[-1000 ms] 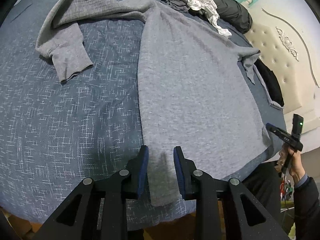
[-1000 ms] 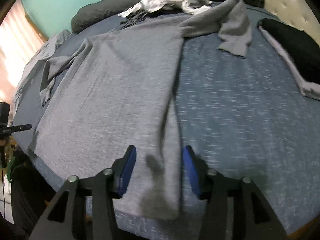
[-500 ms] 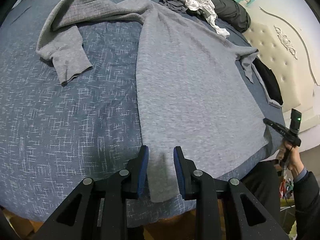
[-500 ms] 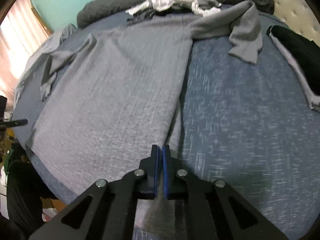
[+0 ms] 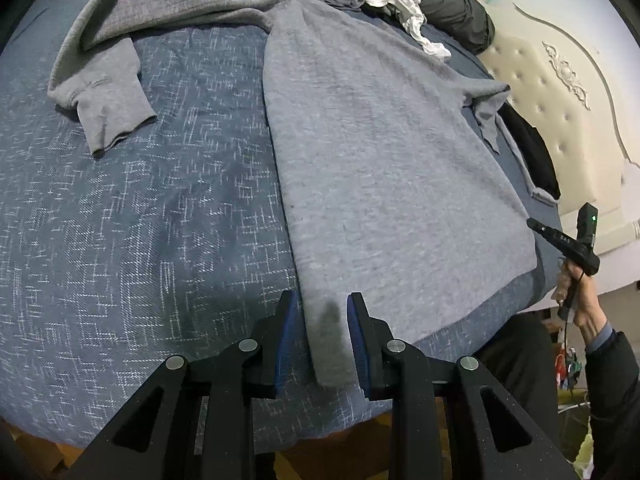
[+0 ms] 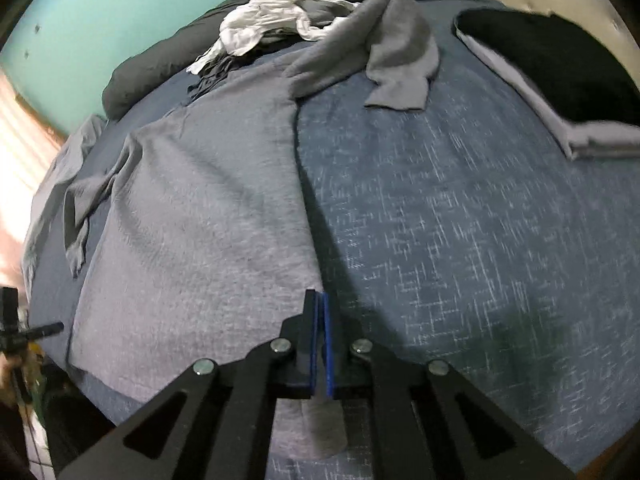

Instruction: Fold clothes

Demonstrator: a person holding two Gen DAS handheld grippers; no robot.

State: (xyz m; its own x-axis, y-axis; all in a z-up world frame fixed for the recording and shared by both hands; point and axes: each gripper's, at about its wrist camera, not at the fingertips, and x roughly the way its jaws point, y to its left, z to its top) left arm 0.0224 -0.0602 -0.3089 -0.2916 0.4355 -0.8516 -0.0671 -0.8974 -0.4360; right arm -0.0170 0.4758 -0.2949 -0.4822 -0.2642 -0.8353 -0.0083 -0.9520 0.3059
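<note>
Pinching sweater corner, right gripper hides hem.

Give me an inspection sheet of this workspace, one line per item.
Surface: bed with a blue patterned cover, reaching its near edge.
Job's things: grey sweater spread flat, one sleeve doubled back on the cover.
Clutter: white and dark garments heaped at the far side; folded black and grey stack near the headboard.
Grippers: left claw open, astride the sweater's bottom corner; right claw shut on the sweater's other bottom edge.
Cables: a thin cord hangs by the person's hand under a black handheld device.
Surroundings: teal wall, cream tufted headboard.
</note>
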